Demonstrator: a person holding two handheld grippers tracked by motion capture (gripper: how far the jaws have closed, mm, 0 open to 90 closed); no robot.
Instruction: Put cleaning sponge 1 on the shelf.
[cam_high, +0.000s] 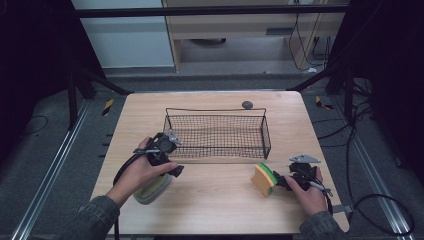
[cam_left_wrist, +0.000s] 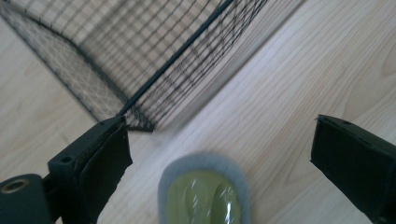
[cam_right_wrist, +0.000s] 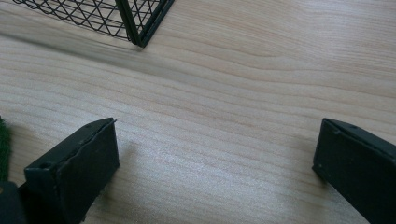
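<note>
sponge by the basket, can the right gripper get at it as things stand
Probably yes. The sponge lies right beside the right gripper on bare table; the jaws stand open, and nothing lies between. The basket sits behind it.

High view overlooks the table (cam_high: 210, 195); both gripper views skim it, sharing the basket (cam_high: 218, 134).

Light wooden table (cam_high: 210, 200) standing on grey floor (cam_high: 45, 145), metal rails (cam_high: 42, 175) running along both sides. Black frame bars (cam_high: 210, 11) crossing overhead. Pale wooden cabinet (cam_high: 240, 30) and white panel (cam_high: 125, 40) sitting beyond. Cables (cam_high: 360, 130) trailing at right. Dark curtains flanking scene.
</note>
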